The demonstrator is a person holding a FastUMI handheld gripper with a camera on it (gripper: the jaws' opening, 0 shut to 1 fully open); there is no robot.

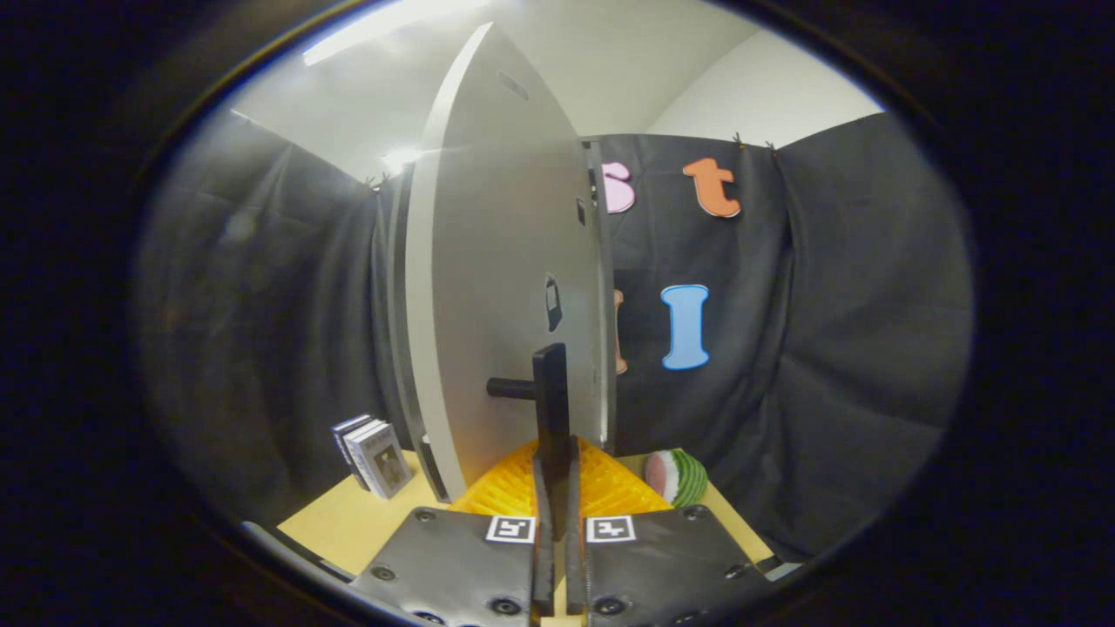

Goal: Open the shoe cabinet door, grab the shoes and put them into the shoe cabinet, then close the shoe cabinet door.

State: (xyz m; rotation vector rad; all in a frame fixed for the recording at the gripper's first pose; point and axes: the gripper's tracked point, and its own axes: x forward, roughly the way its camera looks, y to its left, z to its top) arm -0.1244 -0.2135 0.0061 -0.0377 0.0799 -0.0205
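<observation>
The shoe cabinet door (496, 287), a tall pale grey panel seen almost edge-on, stands upright on the light wooden desk (348, 522) just ahead of the gripper (557, 488). Its black bar handle (550, 392) runs down between the two fingers, which are drawn nearly together and appear to pinch its lower end. My reading is that the door is being swung by that handle. To do this well, keep the pinch firm and low on the bar and follow the door's arc around its hinge rather than pulling straight, so the bar does not slip out.

Whether the door is swinging open or shut I cannot tell. An orange ribbed thing (514, 488) lies behind the fingers, mostly covered. Near the desk's right edge sits a round green-and-pink striped object (678, 476); towards the left edge lean a few small books (373, 455).
</observation>
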